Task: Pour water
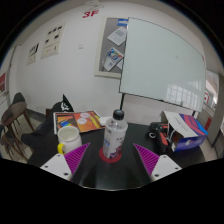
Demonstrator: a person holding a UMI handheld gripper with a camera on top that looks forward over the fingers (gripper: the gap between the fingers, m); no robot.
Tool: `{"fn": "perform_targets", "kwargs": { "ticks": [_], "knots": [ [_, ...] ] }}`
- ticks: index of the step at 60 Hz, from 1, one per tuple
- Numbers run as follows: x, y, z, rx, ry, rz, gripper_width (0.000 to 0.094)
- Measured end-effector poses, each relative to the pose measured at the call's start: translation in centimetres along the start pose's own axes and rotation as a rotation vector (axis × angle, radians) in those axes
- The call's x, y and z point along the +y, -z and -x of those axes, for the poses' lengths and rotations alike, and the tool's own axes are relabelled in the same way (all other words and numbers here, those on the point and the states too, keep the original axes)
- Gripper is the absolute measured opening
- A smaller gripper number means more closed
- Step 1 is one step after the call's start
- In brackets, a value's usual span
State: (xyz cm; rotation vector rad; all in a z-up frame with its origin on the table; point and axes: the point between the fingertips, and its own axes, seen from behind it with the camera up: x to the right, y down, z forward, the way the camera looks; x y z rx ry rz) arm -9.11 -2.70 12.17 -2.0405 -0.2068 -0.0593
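A clear plastic bottle (115, 135) with a white cap and a printed label stands upright on a red coaster (110, 156) on the dark table (112, 172). A white mug (69, 138) stands to its left, a little farther back. My gripper (112, 160) is open, its purple pads (73, 158) spread wide to either side. The bottle stands just ahead of the fingers and between them, with a wide gap at each side. Nothing is held.
A colourful book (80, 121) lies behind the mug. A box and several packets (183, 130) sit to the right. A whiteboard (162, 62) stands behind the table, and chairs (14, 118) are at the left.
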Motion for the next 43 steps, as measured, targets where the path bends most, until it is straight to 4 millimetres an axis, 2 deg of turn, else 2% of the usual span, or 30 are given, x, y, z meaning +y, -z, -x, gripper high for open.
{"fn": "perform_targets", "kwargs": {
  "ticks": [11, 20, 30, 43],
  "knots": [
    [0.6, 8.3, 1.5, 0.022, -0.021, 0.011, 0.0842],
    [0.9, 12.8, 2.1, 0.052, 0.000, -0.003, 0.0843],
    [1.2, 15.2, 2.4, 0.064, -0.022, -0.008, 0.0838],
    [0.7, 16.0, 1.7, 0.094, -0.042, -0.018, 0.0841]
  ]
}}
